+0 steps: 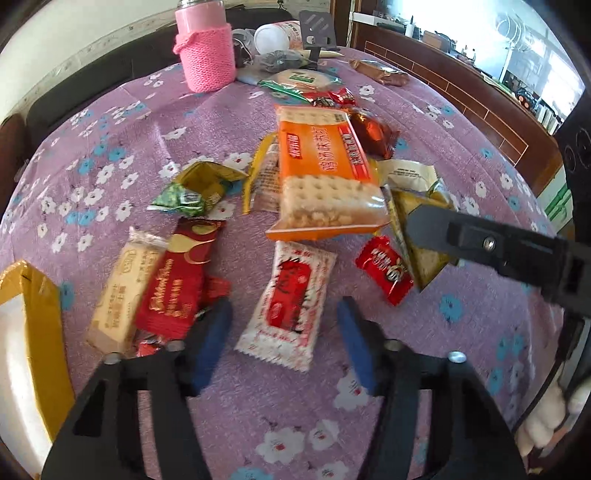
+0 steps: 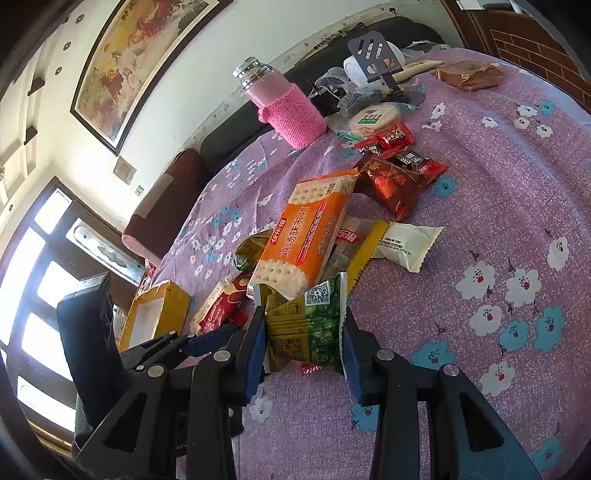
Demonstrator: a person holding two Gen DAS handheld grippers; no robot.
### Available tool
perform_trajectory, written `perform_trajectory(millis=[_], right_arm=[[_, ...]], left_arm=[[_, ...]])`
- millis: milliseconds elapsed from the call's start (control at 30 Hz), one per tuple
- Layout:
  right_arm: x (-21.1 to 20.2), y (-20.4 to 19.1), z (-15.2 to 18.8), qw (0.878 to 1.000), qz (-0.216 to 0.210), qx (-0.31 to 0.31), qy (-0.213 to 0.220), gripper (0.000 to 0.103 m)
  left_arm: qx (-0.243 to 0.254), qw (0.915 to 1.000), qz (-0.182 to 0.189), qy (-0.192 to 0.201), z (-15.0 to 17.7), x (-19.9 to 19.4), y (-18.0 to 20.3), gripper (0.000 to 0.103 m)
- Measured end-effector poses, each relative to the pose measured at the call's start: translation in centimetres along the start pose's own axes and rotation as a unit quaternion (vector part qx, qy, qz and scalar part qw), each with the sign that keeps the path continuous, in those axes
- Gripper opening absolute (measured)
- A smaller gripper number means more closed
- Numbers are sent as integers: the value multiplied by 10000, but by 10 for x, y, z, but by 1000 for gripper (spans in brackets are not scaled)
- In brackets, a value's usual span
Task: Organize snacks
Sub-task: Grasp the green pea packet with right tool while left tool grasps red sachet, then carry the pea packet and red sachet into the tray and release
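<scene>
Snacks lie scattered on a purple floral tablecloth [image 1: 480, 129]. My left gripper [image 1: 282, 308] is open and points down at a white and red packet [image 1: 290, 314]. The packet lies flat between the blue pads [image 1: 210, 343], with a gap on each side. My right gripper [image 2: 304, 328] is shut on a green and yellow packet [image 2: 314, 325], held slightly above the cloth. In the left wrist view one right finger [image 1: 443, 229] covers part of that packet [image 1: 424, 258]. A large orange cracker pack [image 1: 321, 166] lies in the middle of the pile.
A yellow cardboard box [image 1: 40, 332] stands open at the near left edge. Beside it lie a red packet [image 1: 173, 288] and a cream bar [image 1: 118, 295]. A small red candy [image 1: 384, 269] lies near the right gripper. A pink bottle [image 1: 207, 48] and a phone stand [image 1: 317, 29] stand at the back.
</scene>
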State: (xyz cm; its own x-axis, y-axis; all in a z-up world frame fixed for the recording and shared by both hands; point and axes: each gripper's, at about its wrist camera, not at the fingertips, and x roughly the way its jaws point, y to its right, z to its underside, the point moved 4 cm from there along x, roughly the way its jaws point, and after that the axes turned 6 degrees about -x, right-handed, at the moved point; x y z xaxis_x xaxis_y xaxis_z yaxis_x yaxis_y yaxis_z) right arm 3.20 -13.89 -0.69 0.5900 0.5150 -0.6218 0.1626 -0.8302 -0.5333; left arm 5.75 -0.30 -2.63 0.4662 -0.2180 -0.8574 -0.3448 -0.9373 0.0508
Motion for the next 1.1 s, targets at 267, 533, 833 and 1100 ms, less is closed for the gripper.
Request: perform_trajectory(millis=[267,533,833,1100], right_arm=[[-1,3,-1,10000,26,56,51,38],[-6,-15,0,9993,-152,-295,200,38],[-6,-63,12,9959,-166,-888,72,38],[-25,-210,11,9760,-886,-1985,-155,38]], left_arm=[[5,9996,-226,187,1,-3,15,27],[-919,9933,-62,691,26,-74,-29,27],[-1961,9694,-729,1282,78,-182,-139,27],[-2546,9517,-1215,1214,118,-206,-231,28]])
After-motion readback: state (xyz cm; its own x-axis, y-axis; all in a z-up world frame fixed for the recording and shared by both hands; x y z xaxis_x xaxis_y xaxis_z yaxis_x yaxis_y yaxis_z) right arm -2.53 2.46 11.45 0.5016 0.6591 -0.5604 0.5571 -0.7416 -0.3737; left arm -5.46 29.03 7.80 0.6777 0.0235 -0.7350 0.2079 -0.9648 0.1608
